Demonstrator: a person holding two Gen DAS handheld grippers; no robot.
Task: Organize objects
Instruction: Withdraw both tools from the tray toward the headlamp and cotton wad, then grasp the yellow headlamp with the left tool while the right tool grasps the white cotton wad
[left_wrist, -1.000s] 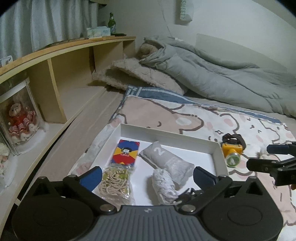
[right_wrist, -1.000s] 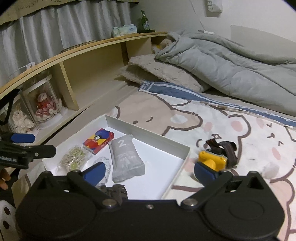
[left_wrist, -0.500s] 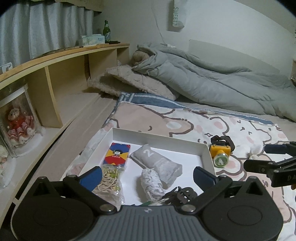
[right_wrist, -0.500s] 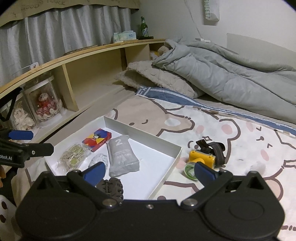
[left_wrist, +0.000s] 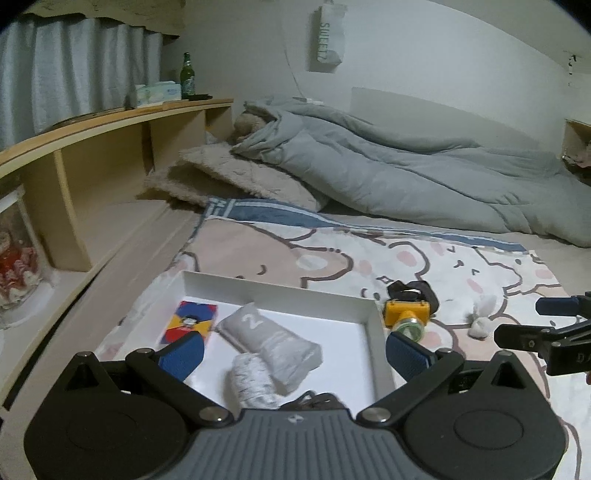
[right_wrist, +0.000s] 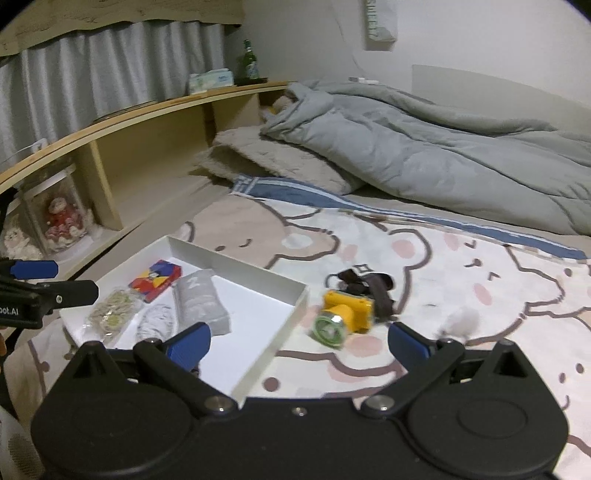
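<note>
A white tray (left_wrist: 280, 290) (right_wrist: 236, 258) lies on the bear-print blanket. It holds a colourful card box (left_wrist: 190, 323) (right_wrist: 157, 278), a grey rolled towel marked 2 (left_wrist: 271, 338) (right_wrist: 199, 301), a white patterned roll (left_wrist: 253, 380) (right_wrist: 155, 325) and a bag of rubber bands (right_wrist: 112, 312). Right of the tray lie a yellow headlamp with a dark strap (left_wrist: 406, 314) (right_wrist: 345, 310) and a small white fluffy wad (left_wrist: 480, 325) (right_wrist: 461, 319). My left gripper (left_wrist: 293, 352) hangs open over the tray's near part. My right gripper (right_wrist: 299, 341) hangs open above the tray's right wall, near the headlamp. Neither holds anything.
A wooden shelf unit (left_wrist: 96, 162) (right_wrist: 147, 147) runs along the left, with dolls in a clear case (right_wrist: 62, 221), a green bottle (left_wrist: 187, 75) and a tissue box (left_wrist: 157, 92) on top. A grey duvet (left_wrist: 388, 173) and a beige pillow (left_wrist: 240, 181) lie at the back.
Both grippers have pulled back and risen, so the tray and headlamp look smaller and lower in frame. The right gripper has swung right toward the headlamp. Both stayed open.
</note>
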